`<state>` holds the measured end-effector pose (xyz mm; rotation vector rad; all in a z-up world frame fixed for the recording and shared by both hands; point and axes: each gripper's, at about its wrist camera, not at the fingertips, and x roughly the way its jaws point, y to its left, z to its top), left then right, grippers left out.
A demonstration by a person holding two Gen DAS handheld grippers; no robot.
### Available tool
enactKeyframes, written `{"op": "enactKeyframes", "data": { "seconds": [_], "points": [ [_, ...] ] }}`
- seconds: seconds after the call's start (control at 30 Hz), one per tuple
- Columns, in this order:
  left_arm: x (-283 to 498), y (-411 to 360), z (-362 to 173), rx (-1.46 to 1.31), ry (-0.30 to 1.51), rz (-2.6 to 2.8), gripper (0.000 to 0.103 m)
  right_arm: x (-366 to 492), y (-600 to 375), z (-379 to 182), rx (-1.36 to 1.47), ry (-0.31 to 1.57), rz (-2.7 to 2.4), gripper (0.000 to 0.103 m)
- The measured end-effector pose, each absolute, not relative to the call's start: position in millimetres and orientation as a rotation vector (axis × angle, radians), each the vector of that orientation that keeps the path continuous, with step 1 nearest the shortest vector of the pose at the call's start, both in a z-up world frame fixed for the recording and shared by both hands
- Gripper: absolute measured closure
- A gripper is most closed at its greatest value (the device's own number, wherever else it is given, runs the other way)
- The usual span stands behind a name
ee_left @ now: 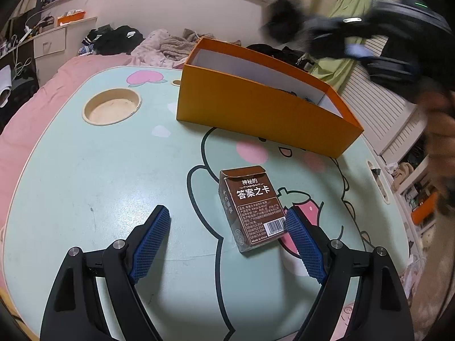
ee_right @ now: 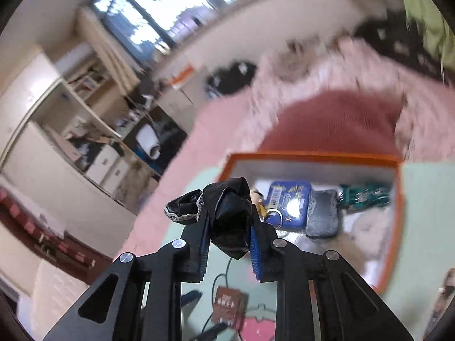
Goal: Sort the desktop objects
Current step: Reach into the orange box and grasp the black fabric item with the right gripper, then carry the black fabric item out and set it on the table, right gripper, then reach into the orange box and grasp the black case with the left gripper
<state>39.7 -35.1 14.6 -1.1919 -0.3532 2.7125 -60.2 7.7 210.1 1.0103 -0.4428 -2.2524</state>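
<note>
1. Right wrist view shows the right gripper point(ee_right: 229, 228) clenched on a crumpled black fabric item with a pale lace edge point(ee_right: 224, 213), the bundle wedged between the blue pads and bulging above the fingertips.
2. Risk one: the grip bites only part of the soft bundle, and a loose lace-edged fold hangs off to the left. If the hold slackens short of the open orange cardboard box with white inside walls point(ee_right: 396, 199), I judge the fabric could land on the pale green cartoon-print tabletop point(ee_right: 426, 213) or drape over the box wall.
3. Risk two: the picture is smeared with motion; a hurried release could send the cloth wide of the opening.
4. That box lies ahead of and below the held fabric, already holding a blue tin, a grey pouch and a teal item.
5. Left wrist view shows the left gripper point(ee_left: 227, 228) released, jaws spread wide and empty above the tabletop point(ee_left: 85, 170).
6. A small brown card box with white Chinese lettering point(ee_left: 251, 207) lies flat near its right pad point(ee_left: 301, 238); whether they touch I cannot tell. Closing from this offset could nudge the card box aside.
</note>
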Motion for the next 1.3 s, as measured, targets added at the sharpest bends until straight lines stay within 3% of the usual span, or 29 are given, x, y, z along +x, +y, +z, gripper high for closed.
{"op": "enactKeyframes", "data": {
  "seconds": [0.13, 0.3, 0.4, 0.43, 0.5, 0.57, 0.7, 0.87, 0.97, 1.07, 1.3],
  "points": [
    [39.8, -34.7, 14.3, -1.188, -0.358, 2.713, 0.019, -14.1, 17.3, 187.1, 1.052, -0.304, -2.323, 0.078],
    [39.6, -33.0, 14.2, -1.191, -0.347, 2.717, 0.019, 7.1, 26.4, 120.9, 1.173, -0.322, -2.304, 0.078],
    [39.0, -33.5, 14.0, -1.195, -0.347, 2.715, 0.019, 14.6, 27.6, 99.5, 1.153, -0.304, -2.350, 0.072],
    [38.7, -33.1, 14.1, -1.198, -0.344, 2.717, 0.019, 18.3, 28.4, 96.8, 1.123, -0.301, -2.368, 0.069],
    [38.1, -32.2, 14.0, -1.204, -0.333, 2.723, 0.019, 26.8, 32.0, 94.7, 1.077, -0.293, -2.418, 0.043],
    [37.7, -31.8, 13.9, -1.208, -0.325, 2.725, 0.019, 37.6, 34.0, 93.2, 1.050, -0.257, -2.464, 0.033],
    [36.9, -33.7, 14.0, -1.207, -0.336, 2.721, 0.019, 55.1, 26.5, 84.8, 1.076, -0.096, -2.544, 0.020],
    [35.3, -45.3, 17.0, -1.191, -0.413, 2.736, 0.019, 58.4, 12.9, 73.6, 1.142, 0.035, -2.597, 0.015],
    [32.0, -55.6, 31.9, -1.119, -0.483, 2.762, 0.019, 54.0, 4.6, 65.6, 1.177, 0.141, -2.651, 0.000],
    [15.9, -54.8, 58.6, -1.098, -0.486, 2.722, 0.019, 54.6, 4.6, 63.8, 1.175, 0.153, -2.674, 0.000],
    [-75.6, 8.8, 105.2, -1.233, -0.227, 2.443, 0.019, 55.5, 7.2, 64.4, 1.177, 0.150, -2.678, 0.000]
  ]
}}
